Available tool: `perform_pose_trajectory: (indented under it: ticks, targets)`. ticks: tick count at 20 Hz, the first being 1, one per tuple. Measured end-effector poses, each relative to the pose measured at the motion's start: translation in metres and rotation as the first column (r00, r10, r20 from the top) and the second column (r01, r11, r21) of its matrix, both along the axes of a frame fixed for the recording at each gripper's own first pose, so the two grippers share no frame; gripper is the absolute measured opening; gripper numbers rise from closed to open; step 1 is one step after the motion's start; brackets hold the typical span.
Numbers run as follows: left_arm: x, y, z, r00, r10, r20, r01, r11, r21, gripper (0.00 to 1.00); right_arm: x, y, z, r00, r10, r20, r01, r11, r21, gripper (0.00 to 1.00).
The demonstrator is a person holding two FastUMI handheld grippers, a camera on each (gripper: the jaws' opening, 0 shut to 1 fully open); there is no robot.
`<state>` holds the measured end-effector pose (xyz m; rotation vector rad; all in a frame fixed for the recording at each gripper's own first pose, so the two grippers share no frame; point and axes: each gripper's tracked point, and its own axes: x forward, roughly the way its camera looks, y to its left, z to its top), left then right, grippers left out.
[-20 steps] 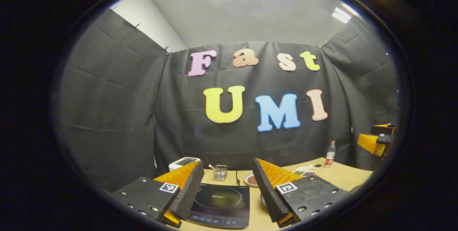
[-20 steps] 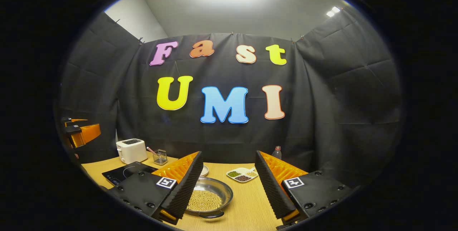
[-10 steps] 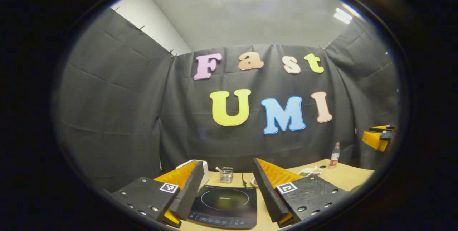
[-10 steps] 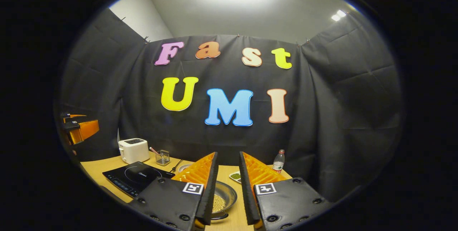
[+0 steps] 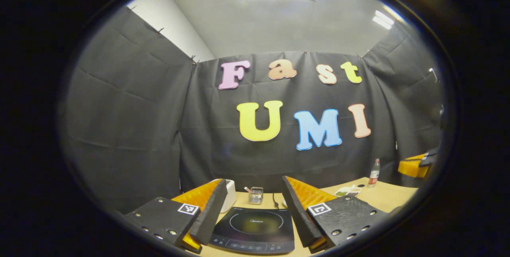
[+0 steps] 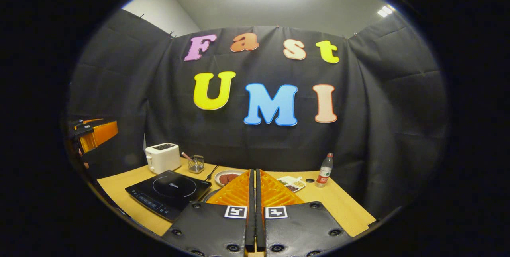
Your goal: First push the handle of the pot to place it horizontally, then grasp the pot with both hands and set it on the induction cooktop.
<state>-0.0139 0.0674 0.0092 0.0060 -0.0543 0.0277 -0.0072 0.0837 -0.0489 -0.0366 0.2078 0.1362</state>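
Cooktop x1, toaster x1, bottle x1

1 induction cooktop, 1 toaster, 1 wire holder, 1 bottle, 2 dishes: round dish, divided dish at 3 o'clock.

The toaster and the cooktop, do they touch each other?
Apart. In the right gripper view, a strip of bare table shows between the toaster and the cooktop.
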Motion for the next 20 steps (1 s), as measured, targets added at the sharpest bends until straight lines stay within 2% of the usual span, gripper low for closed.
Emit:
perform_pose_trajectory:
  ticks: [5, 6, 7, 8, 11, 13, 15, 19, 20]
  targets:
    - [0.002, 0.004, -0.004, 1.0, -0.016, 0.002, 0.016, 1.0, -0.01, 0.8, -0.014, 0.032, -0.045, 0.975, 0.125, -0.184, -0.128, 0.992, -0.001, 0.02]
    - [0.003, 0.004, -0.005, 1.0, -0.01, 0.001, 0.01, 1.0, -0.014, 0.83, -0.016, 0.035, -0.049, 0.967, 0.151, -0.203, -0.154, 0.988, 0.005, 0.02]
    - [0.004, 0.004, -0.008, 1.0, -0.006, -0.006, 0.006, 1.0, -0.019, 0.8, -0.018, 0.037, -0.053, 0.961, 0.172, -0.216, -0.173, 0.985, 0.014, 0.02]
    - [0.006, 0.002, -0.011, 1.0, -0.001, -0.016, 0.001, 1.0, -0.023, 0.84, -0.018, 0.04, -0.06, 0.954, 0.186, -0.235, -0.187, 0.982, 0.02, 0.02]
    - [0.011, 0.004, -0.017, 0.999, 0.037, -0.031, -0.037, 0.999, -0.016, 0.8, -0.015, 0.041, -0.082, 0.927, 0.235, -0.292, -0.241, 0.97, 0.015, 0.02]
    - [0.014, 0.001, -0.02, 0.997, 0.061, -0.042, -0.062, 0.998, -0.016, 0.83, -0.016, 0.04, -0.105, 0.894, 0.269, -0.358, -0.284, 0.959, 0.009, 0.02]
    - [0.017, -0.004, -0.022, 0.995, 0.082, -0.052, -0.082, 0.997, -0.011, 0.8, -0.014, 0.039, -0.126, 0.858, 0.309, -0.411, -0.33, 0.944, 0.021, 0.03]
    - [0.022, -0.014, -0.022, 0.991, 0.113, -0.065, -0.113, 0.994, 0.003, 0.83, -0.014, 0.04, -0.162, 0.787, 0.383, -0.484, -0.411, 0.91, 0.051, 0.02]
    - [0.023, -0.016, -0.022, 0.99, 0.12, -0.068, -0.12, 0.993, 0.008, 0.8, -0.016, 0.04, -0.171, 0.77, 0.393, -0.503, -0.427, 0.903, 0.053, 0.02]
